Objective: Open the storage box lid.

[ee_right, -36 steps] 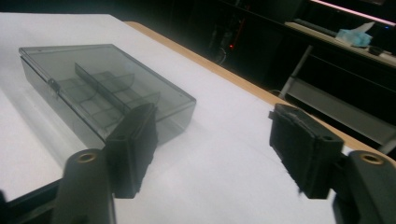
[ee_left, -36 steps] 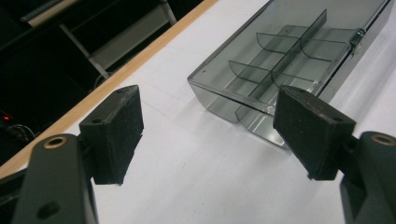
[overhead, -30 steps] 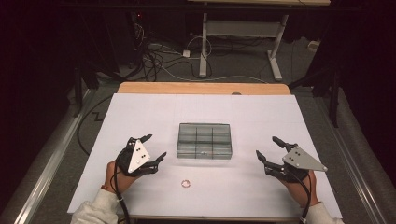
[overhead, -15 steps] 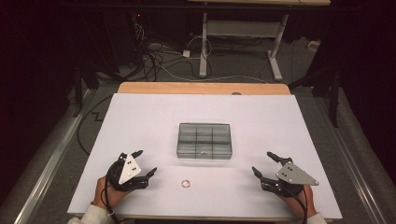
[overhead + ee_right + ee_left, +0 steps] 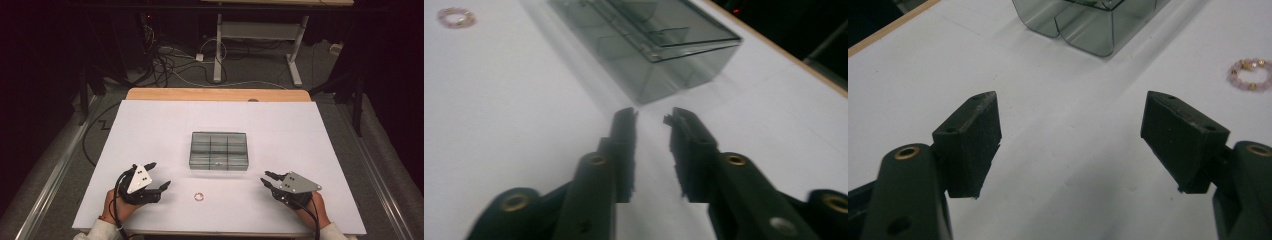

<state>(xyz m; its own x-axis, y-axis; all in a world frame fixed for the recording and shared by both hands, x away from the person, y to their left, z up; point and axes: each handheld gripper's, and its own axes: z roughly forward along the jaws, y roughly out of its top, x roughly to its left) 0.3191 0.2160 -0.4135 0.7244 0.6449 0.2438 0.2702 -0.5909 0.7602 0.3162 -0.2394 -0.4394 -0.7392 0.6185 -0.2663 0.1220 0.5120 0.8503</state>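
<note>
Risk of pushing bead bracelet (image 5: 199, 197), on white table (image 5: 150, 125) before compartment box (image 5: 219, 150), between spread left gripper (image 5: 159, 176) and right gripper (image 5: 266, 179), jaws just narrowed on nothing, if pinched off-centre.

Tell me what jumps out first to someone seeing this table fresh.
A smoky clear plastic compartment box sits mid-table on the white sheet. In front of it lies a small pink beaded bracelet, alone. The left tool waits wide open beside the bracelet; the right tool, whose jaws have just been closing, holds nothing, a narrow gap left between them.
</note>
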